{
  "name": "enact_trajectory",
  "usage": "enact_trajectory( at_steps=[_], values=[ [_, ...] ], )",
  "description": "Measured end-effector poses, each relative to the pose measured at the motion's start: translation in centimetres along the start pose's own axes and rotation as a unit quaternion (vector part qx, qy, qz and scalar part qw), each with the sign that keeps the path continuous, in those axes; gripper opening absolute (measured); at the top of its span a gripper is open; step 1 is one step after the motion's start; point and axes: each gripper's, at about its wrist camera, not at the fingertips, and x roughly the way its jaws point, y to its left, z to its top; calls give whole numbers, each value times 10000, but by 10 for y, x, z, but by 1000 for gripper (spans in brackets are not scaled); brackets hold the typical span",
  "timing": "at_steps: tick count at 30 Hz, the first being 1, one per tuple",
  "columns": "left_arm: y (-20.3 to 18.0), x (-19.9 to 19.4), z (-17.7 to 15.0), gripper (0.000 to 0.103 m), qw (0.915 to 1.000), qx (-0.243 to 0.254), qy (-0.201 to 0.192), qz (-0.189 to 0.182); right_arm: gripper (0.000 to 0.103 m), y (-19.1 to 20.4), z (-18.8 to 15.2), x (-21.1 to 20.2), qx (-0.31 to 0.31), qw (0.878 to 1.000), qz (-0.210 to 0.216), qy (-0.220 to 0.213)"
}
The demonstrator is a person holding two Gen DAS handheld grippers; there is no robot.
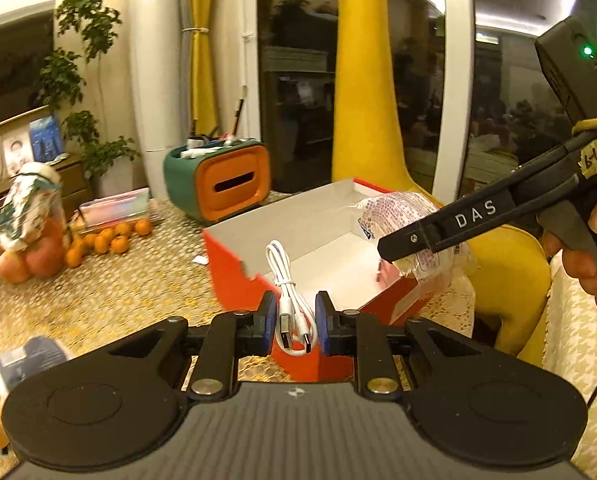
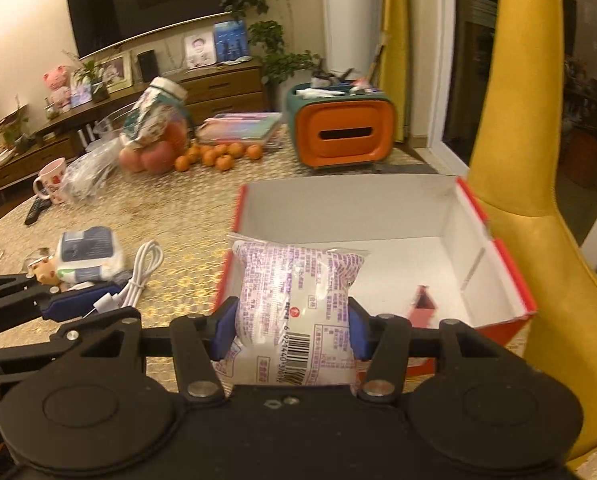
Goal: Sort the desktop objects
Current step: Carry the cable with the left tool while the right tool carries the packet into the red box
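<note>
While we carry both loads toward the red box (image 2: 494,280), our left gripper (image 1: 296,320) pinches the white cable (image 1: 286,284) and our right gripper (image 2: 292,330) squeezes the snack packet (image 2: 298,300) at six o'clock; either could snag the rim.

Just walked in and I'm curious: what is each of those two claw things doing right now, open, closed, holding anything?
Left gripper: closed on the white USB cable.
Right gripper: closed on the plastic snack packet.
</note>
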Motion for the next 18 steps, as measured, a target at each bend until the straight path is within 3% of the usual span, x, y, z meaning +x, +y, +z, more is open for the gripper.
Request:
enact_trajectory(
  at_steps=[13, 18],
  values=[
    [-16, 56, 33, 19, 9993, 242, 228, -178, 54, -48, 13, 19, 240, 9992, -298, -65],
    [-10, 84, 47, 19, 9987, 127, 432, -239, 54, -56, 19, 36, 271, 9989, -382, -80]
  ],
)
